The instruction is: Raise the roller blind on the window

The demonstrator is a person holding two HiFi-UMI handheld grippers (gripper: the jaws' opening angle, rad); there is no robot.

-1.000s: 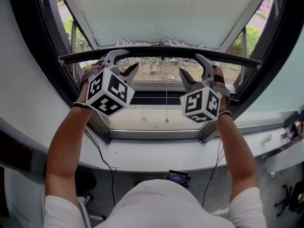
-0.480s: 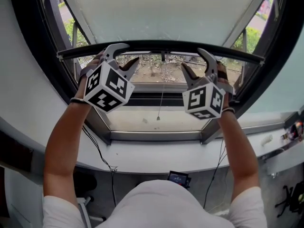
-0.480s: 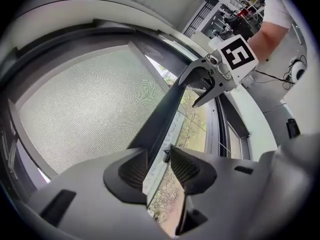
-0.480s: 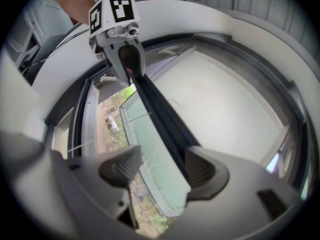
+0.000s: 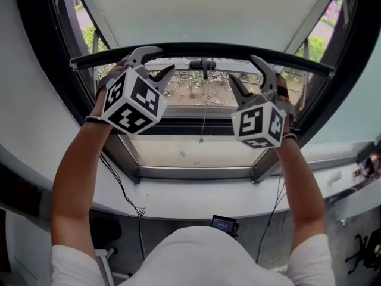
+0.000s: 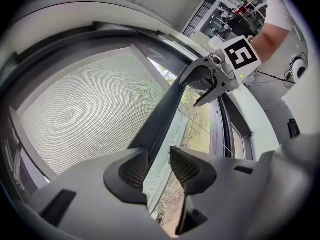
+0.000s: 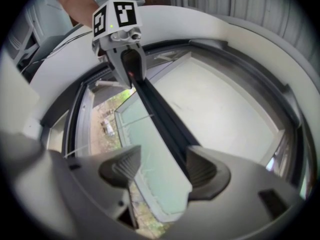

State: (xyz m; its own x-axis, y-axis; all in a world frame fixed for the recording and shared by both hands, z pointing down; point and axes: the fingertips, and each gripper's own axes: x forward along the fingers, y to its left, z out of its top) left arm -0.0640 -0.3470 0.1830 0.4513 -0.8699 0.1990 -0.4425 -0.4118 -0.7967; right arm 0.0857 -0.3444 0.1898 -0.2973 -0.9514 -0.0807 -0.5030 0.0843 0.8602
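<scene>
Since the earlier frames the one bottom bar (image 5: 202,47) of the single roller blind (image 5: 202,11) has risen up the window, and both grippers have risen with it. The bar now spans the window's upper part, with open glass below. Two grippers meet it: the left gripper (image 5: 166,59) near its left end, the right gripper (image 5: 241,67) right of centre. Each has its fingers apart, straddling the bar without closing on it; the left pair stands narrower. One pull cord (image 5: 204,109) hangs from the bar's middle, between the grippers.
</scene>
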